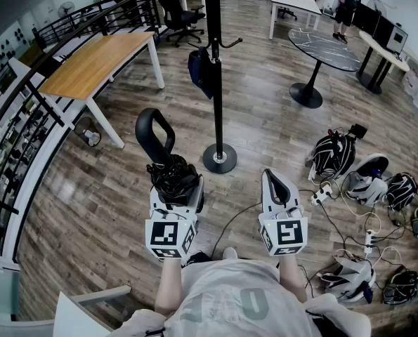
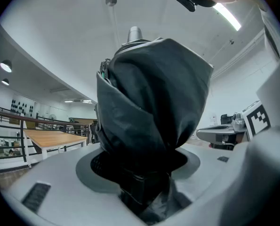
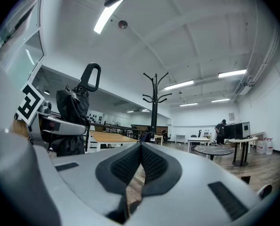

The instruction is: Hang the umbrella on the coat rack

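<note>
A folded black umbrella (image 1: 168, 166) stands upright in my left gripper (image 1: 175, 188), its loop handle (image 1: 155, 133) pointing up. In the left gripper view its dark fabric (image 2: 151, 112) fills the space between the jaws, which are shut on it. The black coat rack (image 1: 216, 69) rises from a round base (image 1: 219, 158) just ahead and slightly right of the umbrella; a dark bag (image 1: 200, 70) hangs on it. My right gripper (image 1: 279, 188) is shut with nothing in it, beside the left one. From the right gripper view the umbrella (image 3: 73, 112) shows at left and the coat rack (image 3: 155, 102) ahead.
A wooden table (image 1: 100, 62) stands at the left by a black railing (image 1: 26, 118). A round dark table (image 1: 324, 51) is at the back right, with a person (image 1: 348, 9) beyond. Several helmets (image 1: 367, 177) and cables lie on the floor at right.
</note>
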### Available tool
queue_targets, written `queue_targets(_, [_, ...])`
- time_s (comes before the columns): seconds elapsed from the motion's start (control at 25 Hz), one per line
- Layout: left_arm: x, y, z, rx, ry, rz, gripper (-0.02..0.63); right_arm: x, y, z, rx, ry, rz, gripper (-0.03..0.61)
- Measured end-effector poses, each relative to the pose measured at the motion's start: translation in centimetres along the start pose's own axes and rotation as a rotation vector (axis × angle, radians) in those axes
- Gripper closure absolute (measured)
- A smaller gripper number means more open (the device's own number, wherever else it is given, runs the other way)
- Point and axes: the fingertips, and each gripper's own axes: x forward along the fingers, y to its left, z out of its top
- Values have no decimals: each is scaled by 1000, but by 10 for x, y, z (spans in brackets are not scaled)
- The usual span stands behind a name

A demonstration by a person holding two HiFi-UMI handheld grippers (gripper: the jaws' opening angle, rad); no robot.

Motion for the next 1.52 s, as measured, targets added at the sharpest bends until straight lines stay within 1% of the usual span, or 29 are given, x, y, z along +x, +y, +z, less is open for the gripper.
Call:
queue_targets(0.44, [-1, -5, 0, -17, -6, 1, 321, 0, 1, -2, 25, -5, 22, 549])
queue_targets(0.64, [-1, -7, 2, -20, -11, 1, 321, -1, 0, -4, 82, -29, 32, 549])
queue_targets(0.92, [4, -9, -8, -48, 12, 4, 321, -1, -3, -19, 121, 7, 49, 549])
queue_targets(1.16, [24, -15, -12, -65, 17, -27, 321, 9, -15, -28, 151, 18, 31, 548])
queue_targets(1.28, [42, -14, -10, -61, 9, -54, 321, 23, -20, -26, 156, 3, 32, 548])
queue_targets(1.4, [63, -11, -7, -58, -2, -81, 321, 41, -21, -21, 152, -19, 63, 548])
queue_targets(1.52, [86, -3, -6, -57, -9, -92, 321, 63, -28, -25, 149, -8, 50, 548])
